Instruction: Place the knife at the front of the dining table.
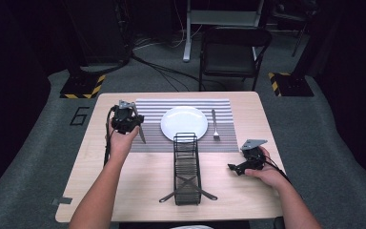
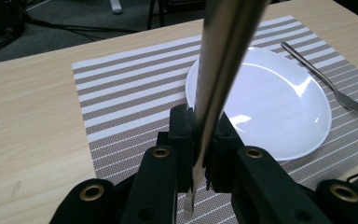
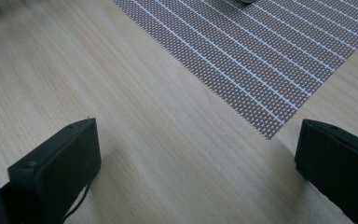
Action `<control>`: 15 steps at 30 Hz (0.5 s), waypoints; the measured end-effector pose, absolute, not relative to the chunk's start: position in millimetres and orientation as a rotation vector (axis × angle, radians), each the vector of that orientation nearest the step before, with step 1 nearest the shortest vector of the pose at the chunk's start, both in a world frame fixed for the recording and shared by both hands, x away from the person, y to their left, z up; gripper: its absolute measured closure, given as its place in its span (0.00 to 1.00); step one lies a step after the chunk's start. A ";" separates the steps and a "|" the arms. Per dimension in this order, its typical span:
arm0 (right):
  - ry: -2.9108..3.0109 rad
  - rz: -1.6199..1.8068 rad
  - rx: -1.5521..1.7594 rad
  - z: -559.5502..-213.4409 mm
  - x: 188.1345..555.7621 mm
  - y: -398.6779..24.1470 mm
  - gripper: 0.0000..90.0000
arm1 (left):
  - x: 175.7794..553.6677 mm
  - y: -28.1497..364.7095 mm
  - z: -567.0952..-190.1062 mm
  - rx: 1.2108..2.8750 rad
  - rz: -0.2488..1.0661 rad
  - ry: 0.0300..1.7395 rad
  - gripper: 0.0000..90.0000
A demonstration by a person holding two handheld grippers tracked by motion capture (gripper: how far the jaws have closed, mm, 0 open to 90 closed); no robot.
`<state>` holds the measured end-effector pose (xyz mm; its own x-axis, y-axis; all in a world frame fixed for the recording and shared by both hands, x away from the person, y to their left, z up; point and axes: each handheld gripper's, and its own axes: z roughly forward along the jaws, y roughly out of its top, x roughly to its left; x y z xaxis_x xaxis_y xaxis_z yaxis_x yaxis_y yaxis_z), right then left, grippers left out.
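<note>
Light wooden table (image 1: 100,167), centre frame: left gripper (image 2: 200,140) clamped on a shiny metal knife (image 2: 223,60) over the striped placemat (image 2: 121,93); right gripper (image 3: 196,158) jaws apart, lower right.

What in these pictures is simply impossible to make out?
- Utensil in the left gripper: its top is cut off by the left gripper view's upper edge, so its kind is unclear.
- Wire caddy: its contents are too small and dark in the high view.
- Upper left of the right gripper view: blurred.

The high view is looking down toward twelve o'clock over the whole tabletop (image 1: 124,191); both gripper views are sitting close, sharing the striped placemat (image 2: 121,93).
</note>
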<state>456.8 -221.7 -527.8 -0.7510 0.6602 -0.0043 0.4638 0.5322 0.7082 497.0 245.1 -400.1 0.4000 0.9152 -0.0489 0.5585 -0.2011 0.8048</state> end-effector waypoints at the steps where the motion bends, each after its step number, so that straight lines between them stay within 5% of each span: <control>1: 2.502 1.036 0.941 -527.8 456.8 -221.6 0.00 | 498.3 245.4 -401.1 1.902 0.577 1.268 0.92; 15: 2.501 1.036 0.942 -527.8 456.8 -221.6 0.00 | 515.9 246.8 -409.4 1.832 0.567 1.292 0.92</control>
